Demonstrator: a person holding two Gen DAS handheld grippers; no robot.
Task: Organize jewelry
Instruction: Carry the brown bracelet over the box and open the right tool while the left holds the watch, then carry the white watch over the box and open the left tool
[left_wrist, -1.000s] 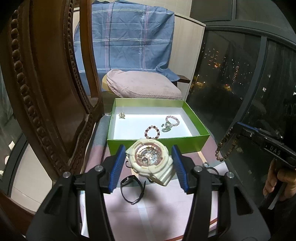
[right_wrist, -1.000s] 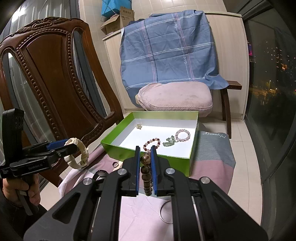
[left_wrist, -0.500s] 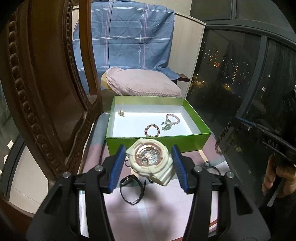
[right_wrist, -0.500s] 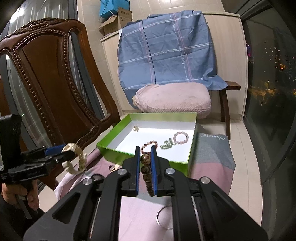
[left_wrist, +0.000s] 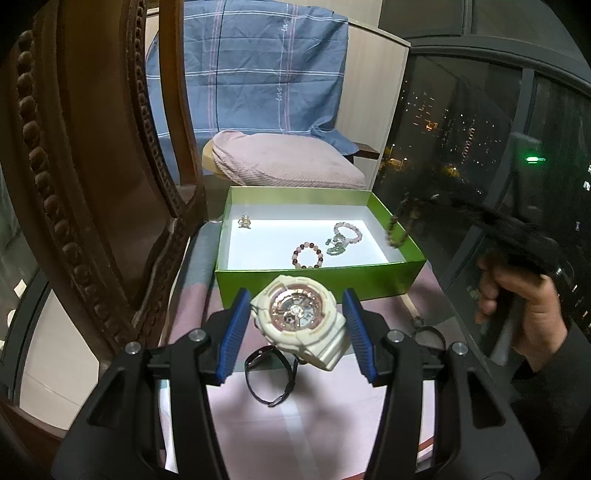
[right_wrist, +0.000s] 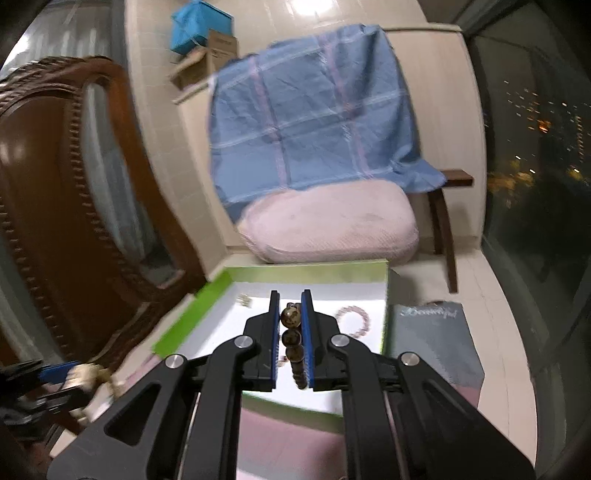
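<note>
Left tongs (left_wrist: 297, 334) clamped on cream watch (left_wrist: 301, 320) just near of green box (left_wrist: 321, 277), right tongs (right_wrist: 291, 338) clamped on brown bead bracelet (right_wrist: 291, 338) over the box's white floor.

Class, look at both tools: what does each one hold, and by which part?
The left tool clamps the white watch across its case. The right tool pinches the brown bead bracelet by a few of its beads.

Right gripper (left_wrist: 399, 229) (and its beads) motion-blurred.
</note>
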